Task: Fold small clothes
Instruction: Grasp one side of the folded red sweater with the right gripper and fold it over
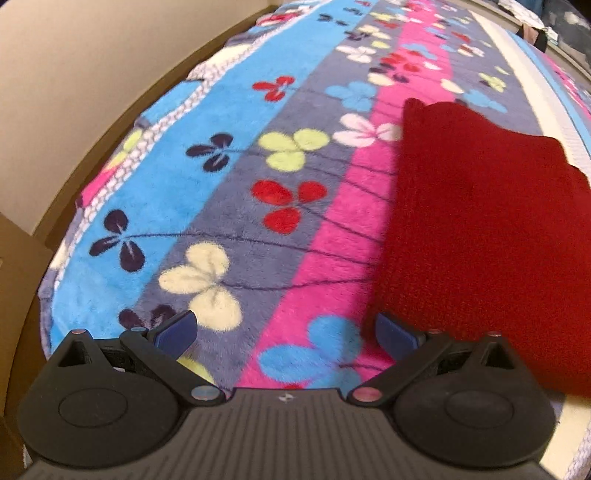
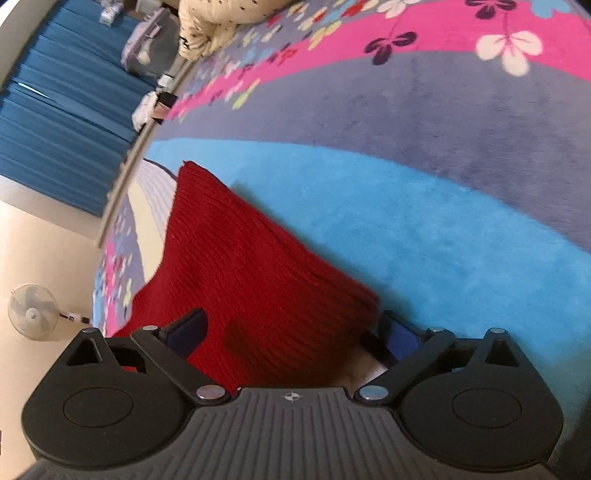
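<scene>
- Two tools over a bed, one red knitted garment (image 1: 480, 229) between them, lying on a fleece blanket (image 1: 236, 206) striped blue, grey and pink with clover flowers.
- Far left of the left wrist view: beige wall and a wooden bed frame (image 1: 55, 206) curving round the blanket's edge.
- Left tool (image 1: 286, 334) spread wide with nothing between its blue pads; only blanket below it, the right pad just beside the garment's near left edge, contact not clear.
- Right half of that view: garment spread mostly flat, apparently doubled over, its far end stepped in two layers.
- Right wrist view, far left: blue curtains, bare floor and a small standing fan (image 2: 33, 312), well apart from the bed.
- Right tool (image 2: 291, 334) also spread wide, straddling a near corner of the garment (image 2: 251, 266); knit lies in the gap but the pads do not press on it, so nothing gripped.
- Far along the bed in that view, a cream speckled cloth (image 2: 218, 22), well apart from the red piece.
- Handling, judged from the ribbed knit: soft, limp, light, thick enough to hold a loose crease; likely to sag and drape when lifted; no fragility; fleece beneath likely to drag and cling rather than let it slide.
- Best holds, by judgement: two neighbouring corners or the folded edge, pinching all layers together, lifting rather than dragging.
</scene>
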Tool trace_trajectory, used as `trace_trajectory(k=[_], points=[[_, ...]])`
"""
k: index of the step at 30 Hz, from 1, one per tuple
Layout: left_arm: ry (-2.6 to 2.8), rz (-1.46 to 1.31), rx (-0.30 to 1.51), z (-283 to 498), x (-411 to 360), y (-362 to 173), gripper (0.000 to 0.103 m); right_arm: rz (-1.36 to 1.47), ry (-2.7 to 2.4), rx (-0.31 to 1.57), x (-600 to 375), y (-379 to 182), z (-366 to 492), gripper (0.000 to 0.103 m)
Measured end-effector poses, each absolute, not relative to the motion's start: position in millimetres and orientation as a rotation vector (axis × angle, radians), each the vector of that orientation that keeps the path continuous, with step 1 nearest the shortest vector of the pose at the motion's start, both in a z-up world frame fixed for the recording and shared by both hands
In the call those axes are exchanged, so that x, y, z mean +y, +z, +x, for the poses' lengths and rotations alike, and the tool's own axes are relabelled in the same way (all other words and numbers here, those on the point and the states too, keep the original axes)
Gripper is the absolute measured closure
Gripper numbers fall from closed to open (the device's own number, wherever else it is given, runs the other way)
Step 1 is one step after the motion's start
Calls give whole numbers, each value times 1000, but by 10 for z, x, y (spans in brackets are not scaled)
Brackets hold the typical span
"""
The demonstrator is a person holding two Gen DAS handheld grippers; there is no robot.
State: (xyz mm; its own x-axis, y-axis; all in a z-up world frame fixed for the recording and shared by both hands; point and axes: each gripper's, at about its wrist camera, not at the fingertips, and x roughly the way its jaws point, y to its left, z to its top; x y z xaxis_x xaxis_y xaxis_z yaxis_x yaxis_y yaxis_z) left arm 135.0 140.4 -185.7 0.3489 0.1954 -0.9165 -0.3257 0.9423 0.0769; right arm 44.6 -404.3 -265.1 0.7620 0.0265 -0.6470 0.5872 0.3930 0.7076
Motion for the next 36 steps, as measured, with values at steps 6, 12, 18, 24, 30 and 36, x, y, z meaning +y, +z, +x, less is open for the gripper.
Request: trace_trajectory(k=[6, 12, 18, 24, 30, 36], points=[[352, -104, 1157, 1408, 1428, -1926, 0, 1217, -264, 562, -4100, -2595, 455, 82], [451, -149, 1180, 1386, 1696, -2028, 0, 1154, -374, 681, -4110, -2658, 579, 81], [357, -162, 1245, 1474, 1739, -2219, 0, 915, -501, 757, -3844, -2272, 882, 82], [273, -176, 1230, 1475, 1730, -2200, 0, 183, -464, 587, -2460, -1265, 1437, 87], [222, -237, 1197, 1358, 1878, -2143, 0, -471, 130, 459, -277, -1422, 1424, 87], [269, -320, 1202, 1209, 2236, -2132, 1, -662, 438, 613, 556, -2256, 1140, 87]])
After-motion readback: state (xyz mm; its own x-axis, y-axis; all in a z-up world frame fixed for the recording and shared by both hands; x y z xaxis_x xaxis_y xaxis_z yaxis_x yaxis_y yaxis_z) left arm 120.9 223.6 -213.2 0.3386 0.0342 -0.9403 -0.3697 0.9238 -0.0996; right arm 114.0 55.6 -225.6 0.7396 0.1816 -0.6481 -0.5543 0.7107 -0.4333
